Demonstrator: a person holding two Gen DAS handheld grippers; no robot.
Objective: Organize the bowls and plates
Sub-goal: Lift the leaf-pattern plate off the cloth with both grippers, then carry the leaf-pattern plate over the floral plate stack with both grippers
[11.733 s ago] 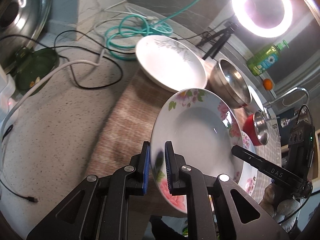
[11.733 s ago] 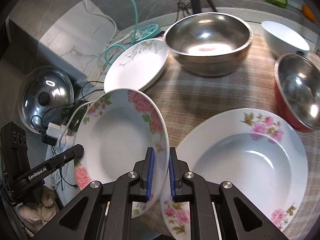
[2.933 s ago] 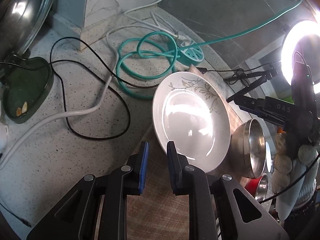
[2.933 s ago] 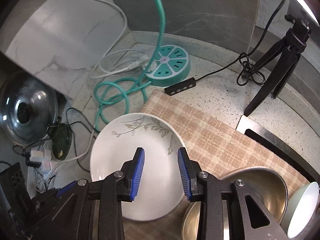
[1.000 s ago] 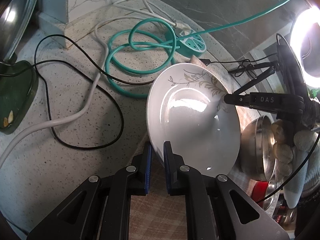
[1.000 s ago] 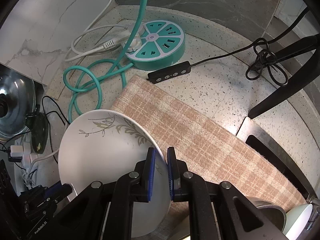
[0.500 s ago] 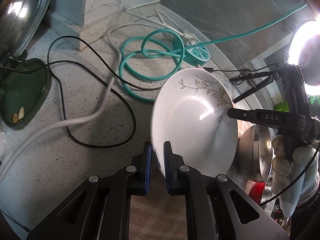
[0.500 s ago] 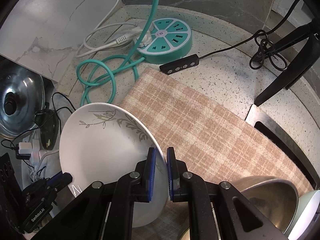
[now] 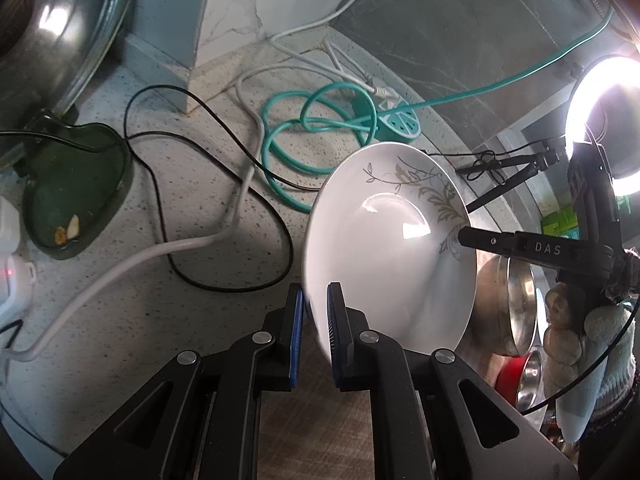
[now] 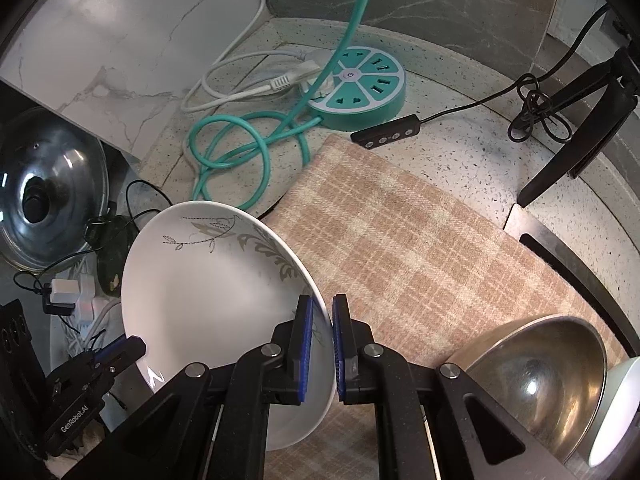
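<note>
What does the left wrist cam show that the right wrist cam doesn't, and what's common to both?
Left wrist only: the lit ring light, a red bowl behind the steel one, and the right gripper clamped on the plate's far rim.

Right wrist only: the plaid mat in full, a black control strip, a white bowl at the edge, and the left gripper on the plate's opposite rim.

Both: the leaf-patterned white plate held tilted by both grippers, the teal power hub, the steel bowl.

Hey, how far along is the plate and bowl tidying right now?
In hand: the left gripper and right gripper both clamp the leaf-patterned plate, lifted and tilted above the plaid mat. Left: the steel bowl and white bowl sit loose on the mat. Nothing visibly finished.
</note>
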